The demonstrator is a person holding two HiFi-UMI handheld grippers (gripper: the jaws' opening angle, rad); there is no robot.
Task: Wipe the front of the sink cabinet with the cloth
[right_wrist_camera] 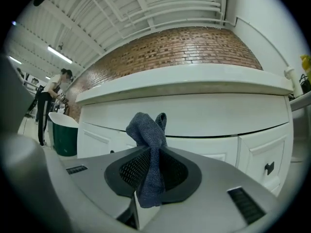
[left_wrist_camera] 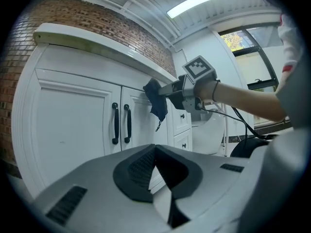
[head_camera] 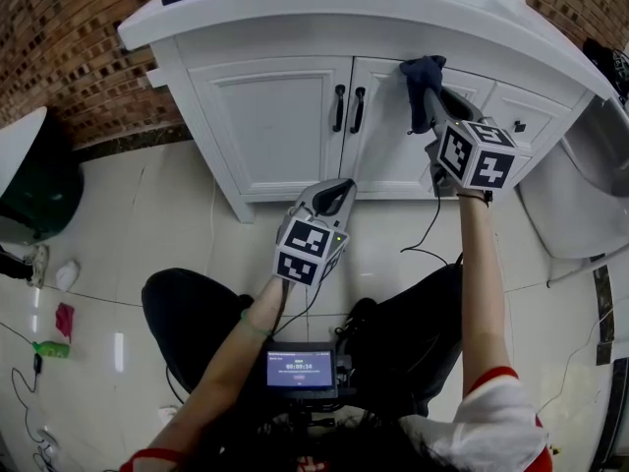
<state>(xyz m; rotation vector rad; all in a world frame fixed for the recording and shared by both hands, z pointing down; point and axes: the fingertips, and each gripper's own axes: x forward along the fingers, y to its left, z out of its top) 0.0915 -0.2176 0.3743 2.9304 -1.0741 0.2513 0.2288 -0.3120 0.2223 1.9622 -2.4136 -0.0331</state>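
The white sink cabinet (head_camera: 270, 126) has two doors with black handles (head_camera: 348, 108) and small drawers at its right. My right gripper (head_camera: 429, 88) is shut on a dark blue cloth (head_camera: 422, 85), held up against the top of the right door, just under the countertop edge. In the right gripper view the cloth (right_wrist_camera: 149, 155) sticks out from between the jaws toward the cabinet front (right_wrist_camera: 204, 115). My left gripper (head_camera: 343, 189) is shut and holds nothing, low in front of the doors. In the left gripper view the cloth (left_wrist_camera: 157, 99) hangs by the handles (left_wrist_camera: 120, 124).
A green bin with a white rim (head_camera: 25, 180) stands at the left. A white fixture (head_camera: 580, 190) sits right of the cabinet. Small items (head_camera: 61, 308) lie on the tiled floor at the left. A person (right_wrist_camera: 51, 101) stands far off in the right gripper view.
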